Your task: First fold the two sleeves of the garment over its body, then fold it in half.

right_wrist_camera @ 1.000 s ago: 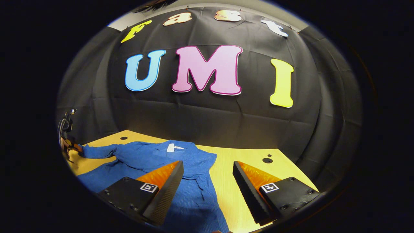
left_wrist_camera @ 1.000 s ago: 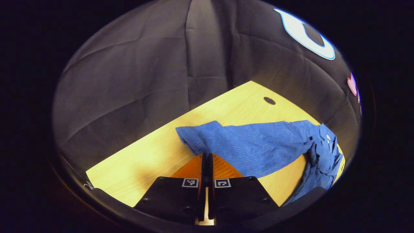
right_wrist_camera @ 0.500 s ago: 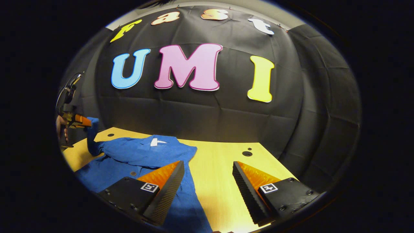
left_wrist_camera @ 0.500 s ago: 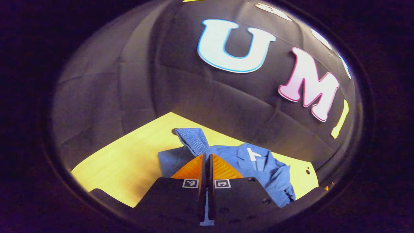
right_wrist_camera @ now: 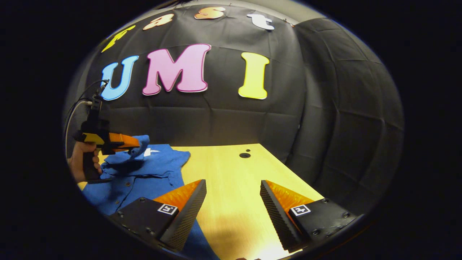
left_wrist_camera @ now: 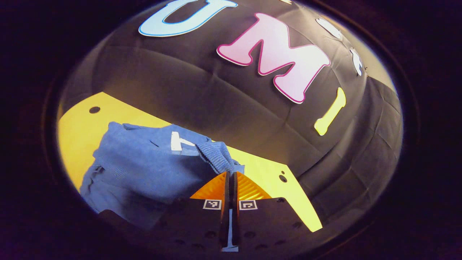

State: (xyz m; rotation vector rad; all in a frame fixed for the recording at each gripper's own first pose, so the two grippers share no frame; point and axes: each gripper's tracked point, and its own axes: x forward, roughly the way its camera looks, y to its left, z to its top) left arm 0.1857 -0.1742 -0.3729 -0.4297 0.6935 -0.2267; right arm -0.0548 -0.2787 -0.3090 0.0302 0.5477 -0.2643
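Note:
A blue shirt (left_wrist_camera: 144, 166) with a white neck label lies on the yellow wooden table (left_wrist_camera: 75, 130). My left gripper (left_wrist_camera: 231, 175) is shut on the cuff end of one sleeve (left_wrist_camera: 216, 157), which it holds lifted over the shirt's body. The right gripper view has that left gripper (right_wrist_camera: 135, 143) at the left, held by a hand (right_wrist_camera: 77, 162), with the sleeve (right_wrist_camera: 140, 146) hanging from it above the shirt (right_wrist_camera: 144, 173). My right gripper (right_wrist_camera: 232, 187) is open above the table (right_wrist_camera: 231, 173), just right of the shirt, with nothing between its fingers.
The black cloth wall stands close behind the table on the far and right sides. Small round holes (right_wrist_camera: 244, 155) mark the tabletop near its back edge. Bare table lies to the right of the shirt in the right gripper view.
My left gripper lifted the sleeve off the table and carried it across over the shirt's body. My right gripper drifted right, away from the shirt, still open.

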